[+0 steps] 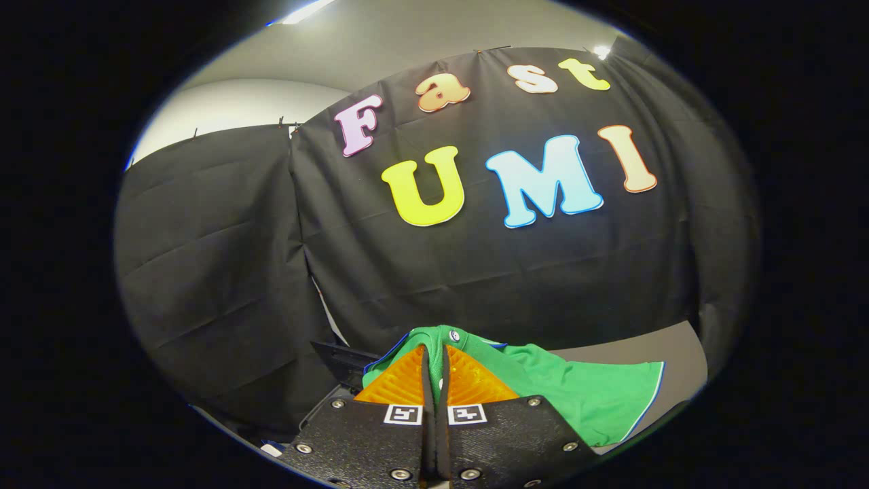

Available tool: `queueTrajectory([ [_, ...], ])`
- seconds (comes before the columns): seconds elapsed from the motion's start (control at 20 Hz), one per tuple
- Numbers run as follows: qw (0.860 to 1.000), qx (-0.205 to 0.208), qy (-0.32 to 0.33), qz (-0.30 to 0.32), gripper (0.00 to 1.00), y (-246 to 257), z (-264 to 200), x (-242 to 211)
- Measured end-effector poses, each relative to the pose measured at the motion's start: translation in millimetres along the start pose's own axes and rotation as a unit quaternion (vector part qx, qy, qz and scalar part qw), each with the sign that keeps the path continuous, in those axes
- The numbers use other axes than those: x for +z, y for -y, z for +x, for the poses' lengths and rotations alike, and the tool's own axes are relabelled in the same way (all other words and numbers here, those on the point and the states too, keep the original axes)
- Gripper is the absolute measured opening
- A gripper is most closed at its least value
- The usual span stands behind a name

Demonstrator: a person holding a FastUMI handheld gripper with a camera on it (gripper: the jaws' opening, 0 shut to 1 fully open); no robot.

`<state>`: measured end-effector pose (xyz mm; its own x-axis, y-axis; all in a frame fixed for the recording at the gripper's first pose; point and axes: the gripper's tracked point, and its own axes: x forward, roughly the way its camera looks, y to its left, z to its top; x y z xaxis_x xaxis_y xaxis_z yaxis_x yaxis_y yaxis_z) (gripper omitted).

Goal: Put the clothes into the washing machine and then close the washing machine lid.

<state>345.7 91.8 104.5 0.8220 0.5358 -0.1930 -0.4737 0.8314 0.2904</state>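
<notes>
Black cloth wall [475, 272] fills scene beyond my fingers, 12 o'clock. Grey tabletop [672, 350] runs below it, 3 o'clock of fingertips. Green garment [584, 394] with white-blue trim drapes from fingertips toward 4 o'clock, over table. Dark machine edge [339, 356] at 9 o'clock, just beside garment. My gripper [434, 353] clenched, fingers pinching garment's fold at tips.

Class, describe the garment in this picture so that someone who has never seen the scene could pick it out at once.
Start at the black cloth wall and look down to the grey surface at its foot. The green shirt is there, bunched around the gripper, whose fingers are shut on a fold of it. It is the one bright green thing, edged with a thin white and blue trim.
</notes>
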Motion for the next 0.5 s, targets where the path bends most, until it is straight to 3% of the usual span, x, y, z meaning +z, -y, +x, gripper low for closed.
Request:
queueTrajectory([
  [0.5, 0.998, 0.058, -0.002, -0.006, 0.00, -98.3, 27.6, 0.1],
])
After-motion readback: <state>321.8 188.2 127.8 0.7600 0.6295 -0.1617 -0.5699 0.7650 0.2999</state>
